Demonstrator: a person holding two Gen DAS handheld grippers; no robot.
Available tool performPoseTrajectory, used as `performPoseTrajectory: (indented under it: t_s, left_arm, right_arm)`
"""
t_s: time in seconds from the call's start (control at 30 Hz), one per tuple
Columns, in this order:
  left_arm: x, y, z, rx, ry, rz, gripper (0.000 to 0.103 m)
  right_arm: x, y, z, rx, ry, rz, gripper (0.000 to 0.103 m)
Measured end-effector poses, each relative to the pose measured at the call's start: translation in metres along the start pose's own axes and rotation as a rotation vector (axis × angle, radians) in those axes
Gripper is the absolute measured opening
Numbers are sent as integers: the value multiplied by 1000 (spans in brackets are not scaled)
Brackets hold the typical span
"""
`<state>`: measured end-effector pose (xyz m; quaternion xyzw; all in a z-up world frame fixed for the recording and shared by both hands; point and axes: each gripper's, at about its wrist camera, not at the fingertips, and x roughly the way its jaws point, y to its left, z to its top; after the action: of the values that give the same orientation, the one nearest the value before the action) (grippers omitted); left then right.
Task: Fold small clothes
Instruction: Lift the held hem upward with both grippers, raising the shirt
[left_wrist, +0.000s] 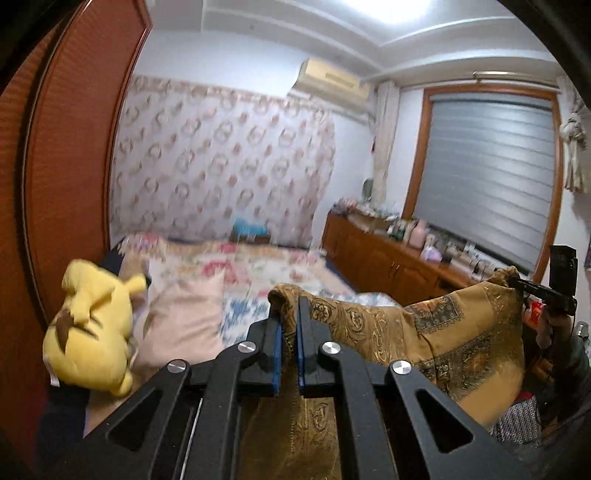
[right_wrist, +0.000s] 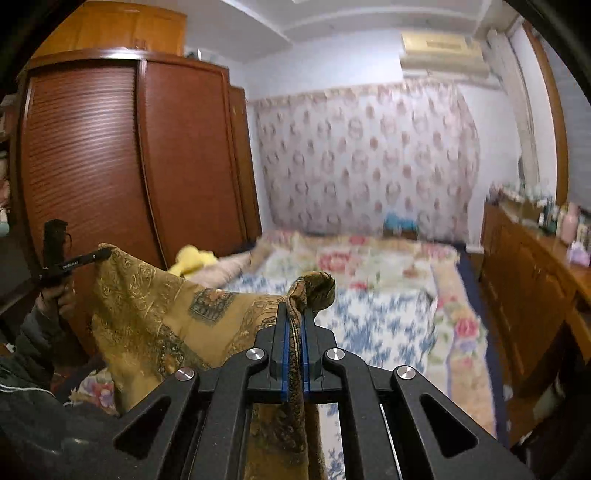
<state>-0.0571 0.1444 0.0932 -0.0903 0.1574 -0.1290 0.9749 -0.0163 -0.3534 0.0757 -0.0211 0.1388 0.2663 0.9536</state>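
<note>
Currently, both grippers are clamped on one garment, a mustard-gold patterned cloth (left_wrist: 436, 332) with dark ornamental panels, held in the air above the bed (right_wrist: 369, 295).

Left gripper (left_wrist: 290, 314): the blue-padded fingers (left_wrist: 276, 343) are closed on a bunched corner of the cloth. The fabric rises above the fingertips and hangs down behind the jaws. In the right wrist view this gripper appears at the left edge, gripped by a hand (right_wrist: 59, 295), pinching the far corner of the cloth.

Right gripper (right_wrist: 294, 317): the fingers are closed on the opposite corner; a narrow twisted strip of fabric runs between the pads, and a rolled knob of cloth protrudes above the tips. In the left wrist view this gripper appears at the right edge, holding the far corner.

Between the two grip points the upper edge of the cloth sags slightly, and the body of the garment hangs below it.

Surroundings: floral bedding, a pink pillow (left_wrist: 184, 317) and a yellow plush toy (left_wrist: 92, 328) beside the red-brown wardrobe (right_wrist: 129, 166). A wooden sideboard (left_wrist: 388, 254) carrying small bottles stands below the shuttered window (left_wrist: 487, 173). The background is motion-blurred.
</note>
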Motion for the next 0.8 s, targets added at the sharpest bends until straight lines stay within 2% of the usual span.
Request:
performPoseTrajectory:
  t_s: [0.33,0.53,0.67,0.8]
  left_arm:
    - [-57,-23,61,61,-199,-39,6]
    - [-77,-29,104,120,-295,-6,6]
    - [-75,-26,129,136,-334,19,6]
    - [-54,-21,144,139,-336,58,6]
  right_arm:
    - [-83,29,57,-118,-188,-18,4]
    - [-125,35,96,-172,-303,-49,4]
    - [-136,33,119,-198,-359,-87,4]
    - [-115,18,141,-212,-342,-142,4]
